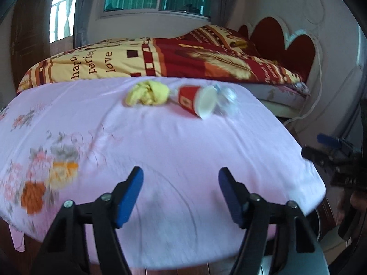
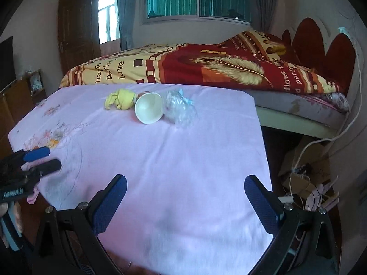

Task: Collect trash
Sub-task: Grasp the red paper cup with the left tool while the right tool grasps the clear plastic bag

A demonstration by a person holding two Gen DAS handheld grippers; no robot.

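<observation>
Three pieces of trash lie in a row far ahead of both sets of fingers, on the far part of the pink cloth [image 2: 183,160] that covers the table. None is yet within reach.

Furthest left is the crumpled yellow wad [image 1: 148,92], ahead of the left gripper [image 1: 181,194], whose blue pads stand partly apart with only bare cloth between them. A narrowed gap could shove the wad forward rather than straddle it, and soft paper may slip out of a shallow pinch.

Next is the red paper cup [image 1: 197,102], on its side with its white mouth toward the cameras, just beside the wad. It looks light and round, so a nudge from one finger would likely roll it toward the bed [image 1: 160,57] or off the edge.

Furthest right, touching the cup, is the clear crumpled plastic [image 2: 180,108], ahead of the right gripper [image 2: 185,204], whose fingers are spread wide and hold nothing. Plastic this thin may spring out of a pinch or drag the cup along.

The loose cloth itself could bunch under a low finger.
</observation>
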